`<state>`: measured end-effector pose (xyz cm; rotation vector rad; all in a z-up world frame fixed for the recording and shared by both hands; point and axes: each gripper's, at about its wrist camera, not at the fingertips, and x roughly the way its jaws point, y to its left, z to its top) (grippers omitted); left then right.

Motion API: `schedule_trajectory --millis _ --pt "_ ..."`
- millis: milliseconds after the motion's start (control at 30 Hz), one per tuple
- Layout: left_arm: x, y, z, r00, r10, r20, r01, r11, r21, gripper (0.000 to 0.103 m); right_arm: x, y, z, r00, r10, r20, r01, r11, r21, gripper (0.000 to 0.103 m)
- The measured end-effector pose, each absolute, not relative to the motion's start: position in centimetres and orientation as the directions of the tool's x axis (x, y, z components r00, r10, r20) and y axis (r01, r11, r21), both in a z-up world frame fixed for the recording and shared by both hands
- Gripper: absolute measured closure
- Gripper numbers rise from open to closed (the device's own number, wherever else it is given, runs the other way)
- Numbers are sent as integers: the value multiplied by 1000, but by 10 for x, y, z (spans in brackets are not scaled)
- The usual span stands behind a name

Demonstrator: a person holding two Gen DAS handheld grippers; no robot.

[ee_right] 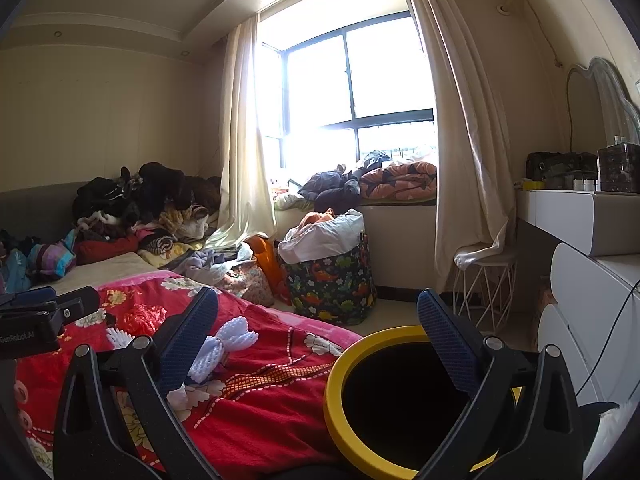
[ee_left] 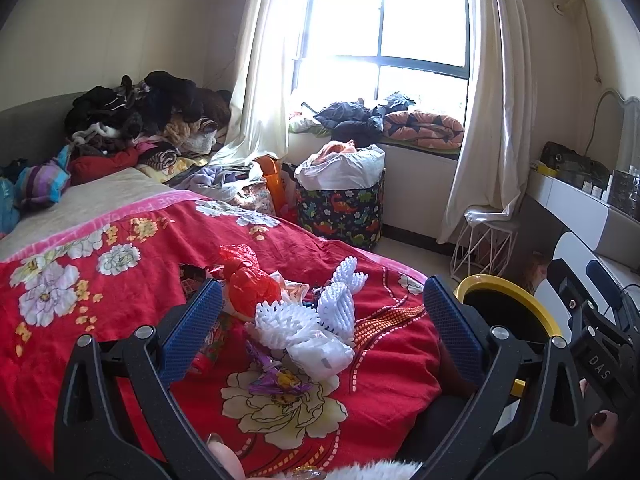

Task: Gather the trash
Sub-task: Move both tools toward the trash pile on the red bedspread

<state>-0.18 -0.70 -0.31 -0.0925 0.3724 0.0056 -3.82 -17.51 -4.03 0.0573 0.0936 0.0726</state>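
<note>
Several pieces of litter lie bunched on the red floral bedspread (ee_left: pixel 132 304): a crumpled red plastic bag (ee_left: pixel 250 280), some white foam fruit nets (ee_left: pixel 304 312), a flat white plastic wrapper (ee_left: pixel 324 356) and a purple foil wrapper (ee_left: pixel 276 382), all touching or overlapping near the bed's right edge. The left gripper (ee_left: pixel 320 328) hovers over this heap with its blue-padded fingers (ee_left: pixel 192 332) spread wide and nothing between them, so the step in hand looks like the approach to a first pick. The right gripper (ee_right: pixel 316 344) is likewise wide apart and empty, poised above the round black bin with a yellow rim (ee_right: pixel 340 400), which stands just beside the bed, to the right of the pile. The next move likely calls for lowering the left fingers around one foam net or the wrapper and closing without pinching the cloth underneath, since the light pieces sit directly on soft fabric. The carry to the bin is short and unobstructed. Room is tighter on the right, where the white dresser (ee_right: pixel 580 280) stands close beyond the bin; far off, the dinosaur-print fabric basket (ee_right: pixel 332 284) and white wire stool (ee_right: pixel 484 292) stay well apart.
</note>
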Motion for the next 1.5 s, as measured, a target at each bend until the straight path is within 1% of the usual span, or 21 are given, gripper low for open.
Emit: schedule_trajectory --millis 1000,1267,1500 --pt "-2 -8 -5 929 -16 -369 -19 996 -92 11 -37 -175 -40 992 81 -96 -76 995 58 6" --pt "6 10 -11 915 -8 -403 -48 990 -129 11 -33 -166 -43 976 179 -124 -176 984 39 6" --pt "11 37 -7 913 46 -406 -119 981 -155 11 -27 -141 -40 948 274 -159 -276 961 9 6"
